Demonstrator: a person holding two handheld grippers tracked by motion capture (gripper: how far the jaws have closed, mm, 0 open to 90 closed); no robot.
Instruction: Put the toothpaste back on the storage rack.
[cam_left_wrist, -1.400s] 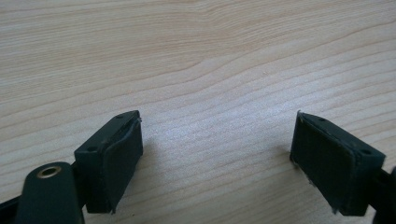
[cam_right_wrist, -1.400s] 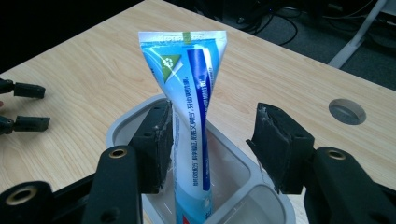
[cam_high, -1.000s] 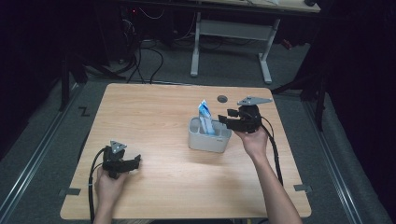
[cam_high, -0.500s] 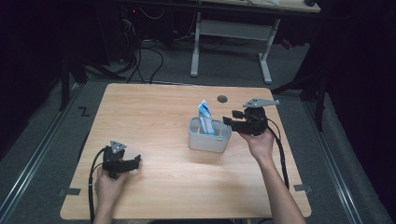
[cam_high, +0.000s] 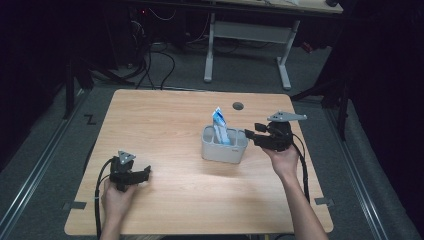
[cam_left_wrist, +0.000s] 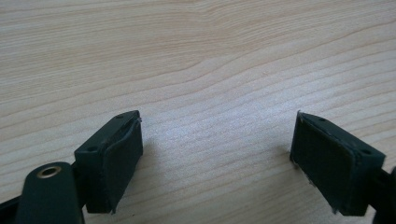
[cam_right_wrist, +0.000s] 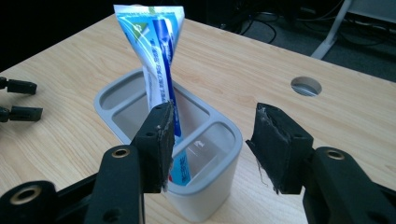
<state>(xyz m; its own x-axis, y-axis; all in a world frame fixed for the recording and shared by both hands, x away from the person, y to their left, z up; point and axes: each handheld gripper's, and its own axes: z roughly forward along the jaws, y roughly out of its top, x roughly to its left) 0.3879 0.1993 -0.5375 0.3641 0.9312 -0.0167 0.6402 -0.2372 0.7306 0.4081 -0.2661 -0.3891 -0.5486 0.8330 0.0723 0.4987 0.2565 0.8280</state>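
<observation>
A blue and white toothpaste tube (cam_high: 219, 126) stands upright in a grey compartmented holder (cam_high: 223, 151) near the table's middle. In the right gripper view the tube (cam_right_wrist: 152, 56) leans slightly inside the holder (cam_right_wrist: 112, 91), just beyond the jaws. My right gripper (cam_high: 249, 134) is open beside the holder's right end with nothing in it; the jaws (cam_right_wrist: 215, 116) stand wide apart. My left gripper (cam_high: 145, 173) rests low at the table's front left, open over bare wood (cam_left_wrist: 217, 123). Its jaws also appear far off as the left gripper (cam_right_wrist: 18, 100).
A round cable hole (cam_high: 238, 105) lies in the wooden table (cam_high: 165, 120) behind the holder. A white desk frame (cam_high: 247, 35) and cables stand on the dark floor beyond the far edge. Bare wood surrounds the holder.
My right gripper has drawn back to the right, away from the holder, while the tube stays standing in it. The left gripper has not moved.
</observation>
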